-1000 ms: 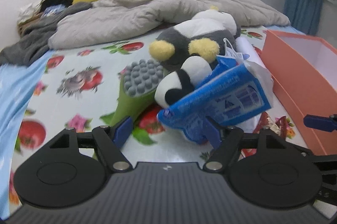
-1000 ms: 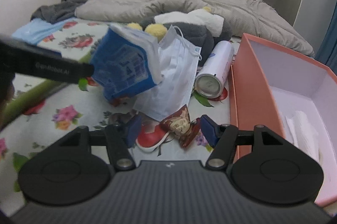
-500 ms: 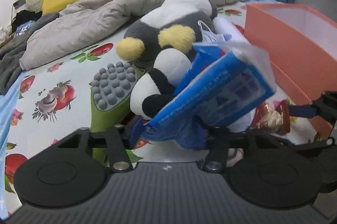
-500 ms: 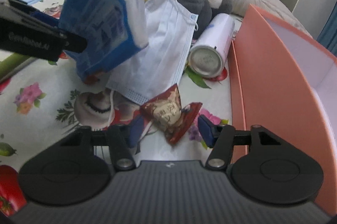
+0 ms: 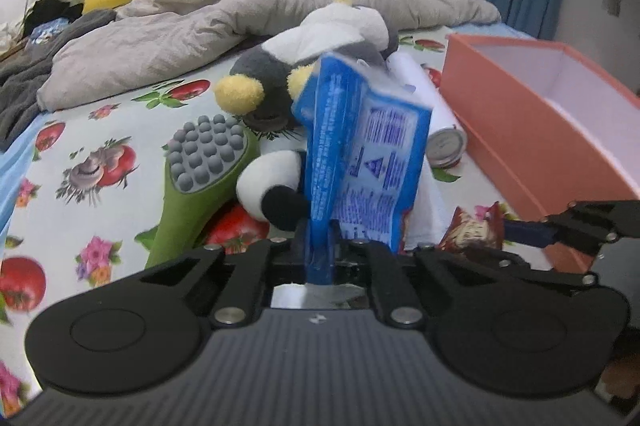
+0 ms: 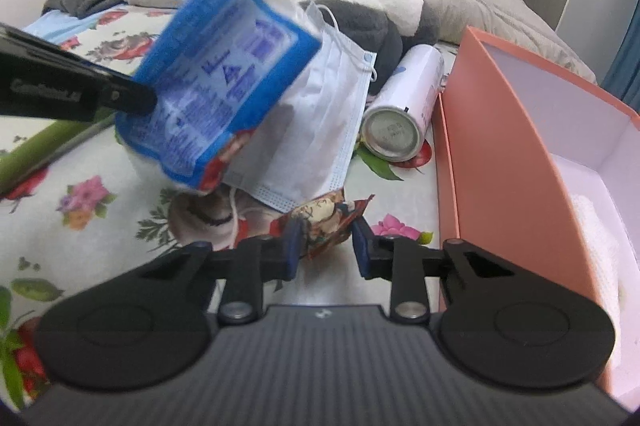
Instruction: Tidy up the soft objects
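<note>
The blue tissue pack (image 5: pixel 368 161) carries dense white print on its faces, with a small triangle sign midway down the side toward the left wrist camera, but motion blur leaves no word legible. In the right wrist view the same pack (image 6: pixel 224 81) shows large pale characters that stay unreadable. On the side of the left gripper's black finger (image 6: pixel 60 93) runs grey lettering, too smeared to spell out. The can's end (image 6: pixel 394 133) bears faint tiny marks, unreadable
</note>
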{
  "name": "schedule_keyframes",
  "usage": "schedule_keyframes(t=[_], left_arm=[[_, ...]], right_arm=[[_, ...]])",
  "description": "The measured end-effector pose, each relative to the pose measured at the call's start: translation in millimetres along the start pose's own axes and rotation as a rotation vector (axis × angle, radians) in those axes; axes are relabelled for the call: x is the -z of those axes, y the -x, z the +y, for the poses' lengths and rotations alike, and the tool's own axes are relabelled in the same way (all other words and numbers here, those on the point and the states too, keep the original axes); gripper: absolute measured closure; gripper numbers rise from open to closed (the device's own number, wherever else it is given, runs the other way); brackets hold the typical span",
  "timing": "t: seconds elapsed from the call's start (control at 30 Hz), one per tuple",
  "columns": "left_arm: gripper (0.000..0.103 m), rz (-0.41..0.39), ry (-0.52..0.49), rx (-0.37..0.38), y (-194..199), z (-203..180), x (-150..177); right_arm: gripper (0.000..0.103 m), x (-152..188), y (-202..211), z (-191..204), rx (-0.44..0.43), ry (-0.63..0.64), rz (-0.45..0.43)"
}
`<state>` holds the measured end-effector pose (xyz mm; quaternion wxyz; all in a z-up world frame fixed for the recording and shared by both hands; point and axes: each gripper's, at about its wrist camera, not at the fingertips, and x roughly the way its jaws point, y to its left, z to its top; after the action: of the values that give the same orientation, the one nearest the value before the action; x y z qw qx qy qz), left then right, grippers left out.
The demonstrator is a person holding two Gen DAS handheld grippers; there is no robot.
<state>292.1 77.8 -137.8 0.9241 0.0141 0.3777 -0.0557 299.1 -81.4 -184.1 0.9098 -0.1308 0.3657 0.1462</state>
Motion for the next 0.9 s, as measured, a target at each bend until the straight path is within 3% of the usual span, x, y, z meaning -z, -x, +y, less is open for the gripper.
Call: schedule_keyframes(t=[0.23,0.5,0.73,0.9], left_arm=[[0.096,-0.002,0.126,0.010,51.4,1.4,22.1],[0.096,0.003,0.342,0.071,108.0,7.2,73.0],[0.096,0.062,0.558,0.099,126.8,26.0,126.9],[0.096,0.093,0.599,0.085,130.7,38.1,147.3]], right_arm=[[0.075,5.7,27.4,1.4,-0.024,-0.005,-0.018],[0.075,19.3,63.1,8.1,-0.081,-0.022,-0.031],[0.075,30.3,80.9,21.2,-0.172,-0.037,-0.042],[0.074,45.9,77.1,27.1,-0.177,-0.049,0.026]])
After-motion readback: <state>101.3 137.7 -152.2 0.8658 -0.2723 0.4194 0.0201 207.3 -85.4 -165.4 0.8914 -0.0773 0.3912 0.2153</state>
